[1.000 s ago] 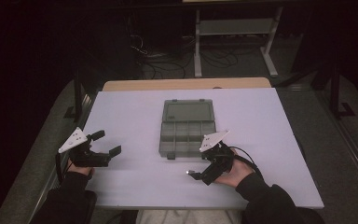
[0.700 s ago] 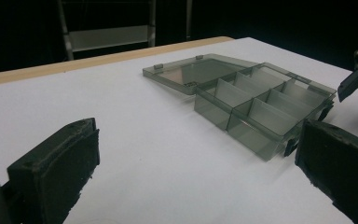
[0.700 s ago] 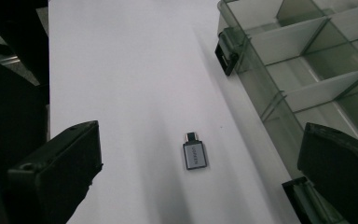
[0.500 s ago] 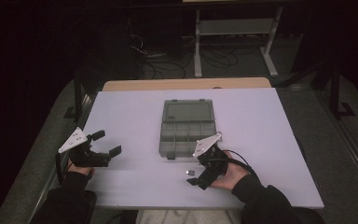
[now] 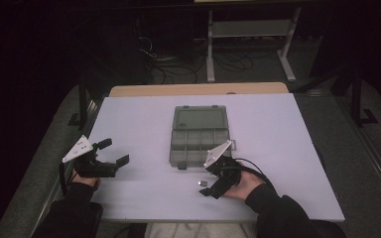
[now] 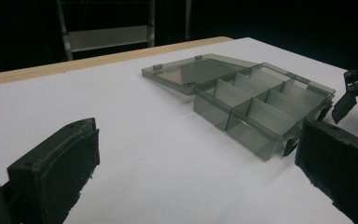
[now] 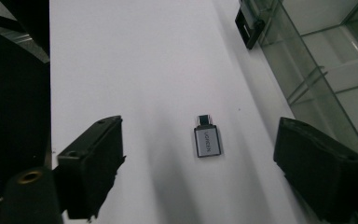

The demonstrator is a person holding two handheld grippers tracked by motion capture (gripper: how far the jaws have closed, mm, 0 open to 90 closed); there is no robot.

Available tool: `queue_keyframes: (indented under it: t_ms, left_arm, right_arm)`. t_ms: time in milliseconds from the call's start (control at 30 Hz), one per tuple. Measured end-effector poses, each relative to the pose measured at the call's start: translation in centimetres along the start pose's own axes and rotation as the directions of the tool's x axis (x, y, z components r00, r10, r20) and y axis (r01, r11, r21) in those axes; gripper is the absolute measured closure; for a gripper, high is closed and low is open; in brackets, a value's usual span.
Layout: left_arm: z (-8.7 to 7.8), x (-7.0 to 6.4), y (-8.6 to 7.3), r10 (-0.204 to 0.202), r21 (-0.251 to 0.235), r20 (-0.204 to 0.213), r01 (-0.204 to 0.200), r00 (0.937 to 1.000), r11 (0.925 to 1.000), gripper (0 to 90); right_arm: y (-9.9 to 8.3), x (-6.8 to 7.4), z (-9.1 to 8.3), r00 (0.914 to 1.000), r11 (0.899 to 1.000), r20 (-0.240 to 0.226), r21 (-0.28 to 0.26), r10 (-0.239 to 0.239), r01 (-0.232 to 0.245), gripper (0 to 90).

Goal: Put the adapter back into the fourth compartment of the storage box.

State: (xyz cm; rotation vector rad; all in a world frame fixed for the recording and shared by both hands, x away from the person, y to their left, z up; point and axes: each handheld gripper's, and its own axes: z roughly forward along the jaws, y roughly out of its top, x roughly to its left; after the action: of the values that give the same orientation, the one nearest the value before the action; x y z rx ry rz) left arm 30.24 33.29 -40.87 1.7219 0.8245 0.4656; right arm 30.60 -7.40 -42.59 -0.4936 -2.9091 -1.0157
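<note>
A white counter [image 5: 278, 148] carries an open grey compartment box [image 5: 198, 141] at its middle. The left hand-held gripper [image 5: 110, 153] rests wide open and empty at the left. The right hand-held gripper [image 5: 207, 187], jaws spread wide, straddles a small silver adapter [image 7: 207, 141] lying flat just beside the box's near edge.

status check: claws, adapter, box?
Right claw open, poised over the adapter, not touching. Left claw open, idle at table's left. Box open, compartments look empty, just beyond the adapter. Nothing in the way.
</note>
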Motion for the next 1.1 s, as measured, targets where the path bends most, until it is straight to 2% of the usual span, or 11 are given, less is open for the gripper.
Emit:
queue_keyframes:
  t_ms: [67,200,233,267,467,500,800,833,1000,1100]
  left_arm:
    - [0.0,0.0,0.0,-0.001,-0.001,0.001,0.001,1.0000,1.0000,0.0]
    - [0.0,0.0,0.0,-0.001,-0.001,0.001,0.001,1.0000,1.0000,0.0]
    - [0.0,0.0,0.0,-0.001,-0.001,0.002,0.001,1.0000,1.0000,0.0]
    - [0.0,0.0,0.0,-0.001,-0.002,0.002,0.001,1.0000,1.0000,0.0]
    - [0.0,0.0,0.0,-0.001,-0.001,0.003,0.001,1.0000,1.0000,0.0]
    - [0.0,0.0,0.0,-0.002,-0.002,0.003,0.002,1.0000,1.0000,0.0]
    - [0.0,0.0,0.0,-0.002,-0.002,0.004,0.002,1.0000,1.0000,0.0]
    - [0.0,0.0,0.0,-0.002,-0.002,0.004,0.002,1.0000,1.0000,0.0]
    - [0.0,0.0,0.0,-0.001,-0.002,0.003,0.001,1.0000,1.0000,0.0]
    - [0.0,0.0,0.0,-0.002,-0.002,0.003,0.002,1.0000,1.0000,0.0]
  right_arm:
    - [0.0,-0.2,0.2,0.9998,1.000,-0.019,0.015,-0.009,0.010,26.2]
    - [0.0,-0.1,0.3,0.9997,1.000,-0.013,0.024,-0.020,0.020,29.4]
    - [0.0,-0.1,0.5,0.9993,0.999,-0.007,0.031,-0.037,0.037,34.3]
    - [0.0,-0.1,0.5,0.9992,0.999,-0.006,0.031,-0.039,0.039,35.4]
    - [0.0,-0.3,0.8,0.9991,0.998,-0.005,0.043,-0.043,0.043,42.7]
    - [0.0,-0.3,0.9,0.9989,0.998,-0.004,0.046,-0.047,0.047,47.7]
    - [0.3,-0.4,1.3,0.9982,0.997,0.011,0.057,-0.059,0.058,58.2]
    - [0.3,-0.3,1.4,0.9981,0.996,0.011,0.060,-0.061,0.060,62.5]
    - [0.4,-0.2,1.7,0.9969,0.995,0.033,0.074,-0.072,0.069,70.5]
    - [0.4,-0.3,1.7,0.9968,0.995,0.029,0.076,-0.074,0.072,74.6]
